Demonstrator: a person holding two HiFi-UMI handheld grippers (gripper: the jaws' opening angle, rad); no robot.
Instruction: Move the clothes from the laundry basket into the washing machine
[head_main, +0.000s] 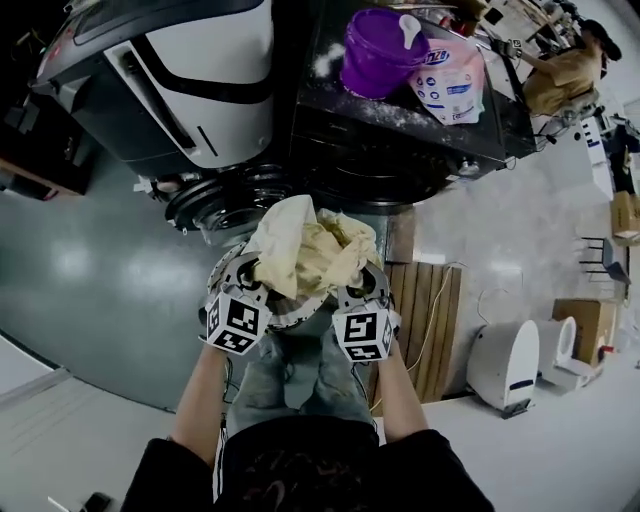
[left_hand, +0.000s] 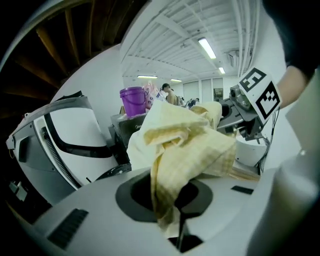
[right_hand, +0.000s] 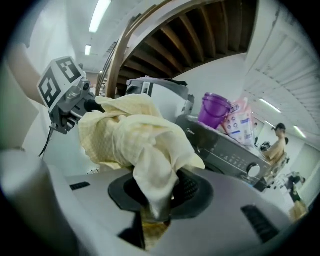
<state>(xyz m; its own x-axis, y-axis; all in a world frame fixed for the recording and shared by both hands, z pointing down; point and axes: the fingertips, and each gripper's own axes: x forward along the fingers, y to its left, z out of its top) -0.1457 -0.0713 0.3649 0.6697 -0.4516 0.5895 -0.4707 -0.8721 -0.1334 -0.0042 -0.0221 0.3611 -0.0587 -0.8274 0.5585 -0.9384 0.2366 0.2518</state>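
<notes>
A pale yellow checked cloth (head_main: 305, 255) hangs bunched between my two grippers, above my legs and in front of the washing machines. My left gripper (head_main: 252, 282) is shut on the cloth's left part; in the left gripper view the cloth (left_hand: 180, 150) runs down into the jaws. My right gripper (head_main: 358, 285) is shut on the right part; in the right gripper view the cloth (right_hand: 140, 145) covers its jaws. A black front-loading washing machine (head_main: 400, 130) stands just ahead, its door opening (head_main: 245, 200) low at its left. The laundry basket is hidden under the cloth.
A purple tub (head_main: 380, 50) and a pink detergent pouch (head_main: 450, 80) sit on top of the black machine. A white machine (head_main: 170, 80) stands at the left. A wooden pallet (head_main: 425, 320) lies at the right, with a white appliance (head_main: 505, 365) beyond. A person (head_main: 570, 70) stands far right.
</notes>
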